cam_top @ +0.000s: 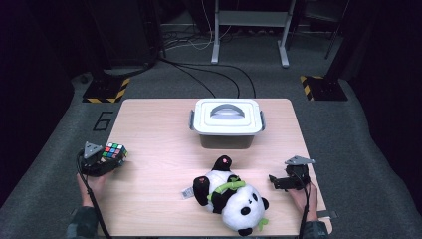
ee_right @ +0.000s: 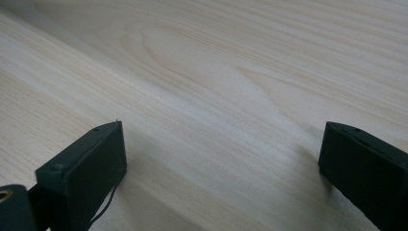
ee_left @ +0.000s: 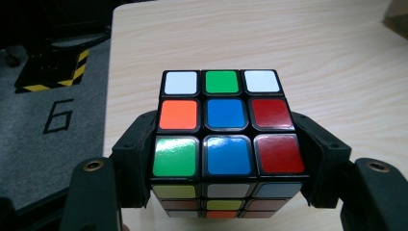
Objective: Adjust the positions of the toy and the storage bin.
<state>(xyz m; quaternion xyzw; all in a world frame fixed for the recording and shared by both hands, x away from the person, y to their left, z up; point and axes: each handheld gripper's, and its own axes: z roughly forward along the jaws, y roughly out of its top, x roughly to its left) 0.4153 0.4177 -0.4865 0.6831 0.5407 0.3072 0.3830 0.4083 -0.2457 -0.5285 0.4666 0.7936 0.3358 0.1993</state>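
Left gripper (cam_top: 102,162) clamped on puzzle cube (ee_left: 226,139) at table's (cam_top: 159,149) left edge, 2 jaws pressing cube's sides. Right gripper (cam_top: 279,181) near right edge beside panda plush (cam_top: 231,196), jaws apart, nothing between.

At the counter's (cam_top: 149,199) left edge the left gripper (cam_top: 107,162) holds a puzzle cube (cam_top: 114,151). A lidded box (cam_top: 226,122) stands at the far middle, a plush panda (cam_top: 230,195) lies near the front, and the right gripper (cam_top: 278,181) sits just beside it.
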